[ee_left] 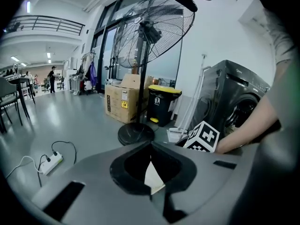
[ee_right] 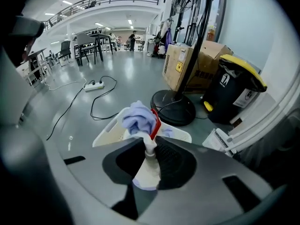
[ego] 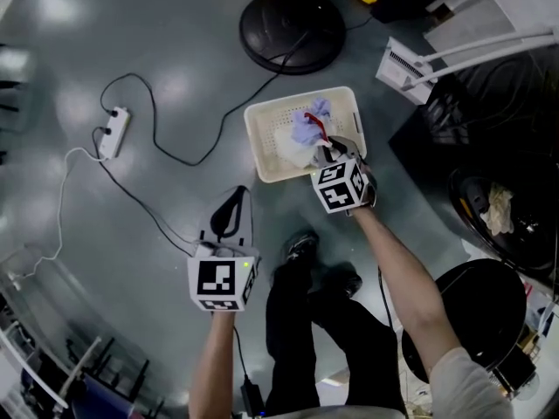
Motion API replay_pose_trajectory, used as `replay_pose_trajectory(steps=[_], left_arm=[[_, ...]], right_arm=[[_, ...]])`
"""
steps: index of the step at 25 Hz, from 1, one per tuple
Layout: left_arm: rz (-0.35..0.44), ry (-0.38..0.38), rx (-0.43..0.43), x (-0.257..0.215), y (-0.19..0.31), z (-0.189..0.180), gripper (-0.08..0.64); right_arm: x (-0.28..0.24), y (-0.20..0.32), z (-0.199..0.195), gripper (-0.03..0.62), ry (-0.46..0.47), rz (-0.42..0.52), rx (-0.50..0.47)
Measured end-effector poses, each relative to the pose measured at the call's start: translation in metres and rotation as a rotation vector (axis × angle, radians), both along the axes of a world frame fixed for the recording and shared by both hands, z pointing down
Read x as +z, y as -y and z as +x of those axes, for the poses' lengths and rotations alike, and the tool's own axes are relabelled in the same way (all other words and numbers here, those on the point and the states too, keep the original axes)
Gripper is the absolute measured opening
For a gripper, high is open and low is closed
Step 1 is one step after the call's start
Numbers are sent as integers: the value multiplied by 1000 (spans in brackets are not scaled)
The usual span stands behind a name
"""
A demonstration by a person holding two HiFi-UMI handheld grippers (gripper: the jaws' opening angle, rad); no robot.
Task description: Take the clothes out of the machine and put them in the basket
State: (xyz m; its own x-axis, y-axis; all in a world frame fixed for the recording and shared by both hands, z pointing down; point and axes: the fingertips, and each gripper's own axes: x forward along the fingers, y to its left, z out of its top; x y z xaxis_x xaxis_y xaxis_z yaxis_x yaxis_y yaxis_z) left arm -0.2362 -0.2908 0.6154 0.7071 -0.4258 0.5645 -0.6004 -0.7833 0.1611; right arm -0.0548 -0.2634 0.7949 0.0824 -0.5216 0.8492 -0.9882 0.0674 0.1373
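Note:
A white basket (ego: 262,147) stands on the grey floor in front of me. My right gripper (ego: 325,154) hangs over its near right corner, shut on a bundle of lavender, white and red clothes (ego: 310,129). In the right gripper view the cloth (ee_right: 138,118) is pinched between the jaws (ee_right: 150,142) and bulges out above the basket (ee_right: 110,132). My left gripper (ego: 231,206) is lower left of the basket, over bare floor, with its jaws together and nothing in them (ee_left: 151,146). The dark washing machine (ego: 515,216) stands open at the right, with pale cloth inside its drum.
A standing fan's round black base (ego: 293,29) sits just beyond the basket. A white power strip (ego: 113,131) and its cables trail across the floor at left. A yellow-lidded bin (ee_right: 234,93) and cardboard boxes (ee_right: 187,64) stand behind the fan. The person's legs (ego: 297,321) are below.

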Motion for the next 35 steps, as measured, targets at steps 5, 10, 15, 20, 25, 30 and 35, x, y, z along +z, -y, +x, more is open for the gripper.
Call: replay_pose_trajectory(steps=[5,10,15,20,25,30,35], left_arm=[[-10,15,0,16,-1,-2,18],[1,13,12,15,0,3,18],[7,-4,33,0,-5,15,18],[13,-2,53,-13,-13,22,19],[14,-2,87,-29,-30,33,18],[-1,-21,103,-50,-47,47,18],[10,-27,172,-76,-66,81,18]], right_arm=[[24,0,-3,89,9,-19,-13],[18,4,-6,273,67,22,3],[-2,-1,-5,270,70,58,22],[-27,-9,-3,197,96,96,58],[-56,-26,4,56,101,142,116],[-89,-51,-1,25,177,156,144],[-128,-78,12,25,210,199,215]])
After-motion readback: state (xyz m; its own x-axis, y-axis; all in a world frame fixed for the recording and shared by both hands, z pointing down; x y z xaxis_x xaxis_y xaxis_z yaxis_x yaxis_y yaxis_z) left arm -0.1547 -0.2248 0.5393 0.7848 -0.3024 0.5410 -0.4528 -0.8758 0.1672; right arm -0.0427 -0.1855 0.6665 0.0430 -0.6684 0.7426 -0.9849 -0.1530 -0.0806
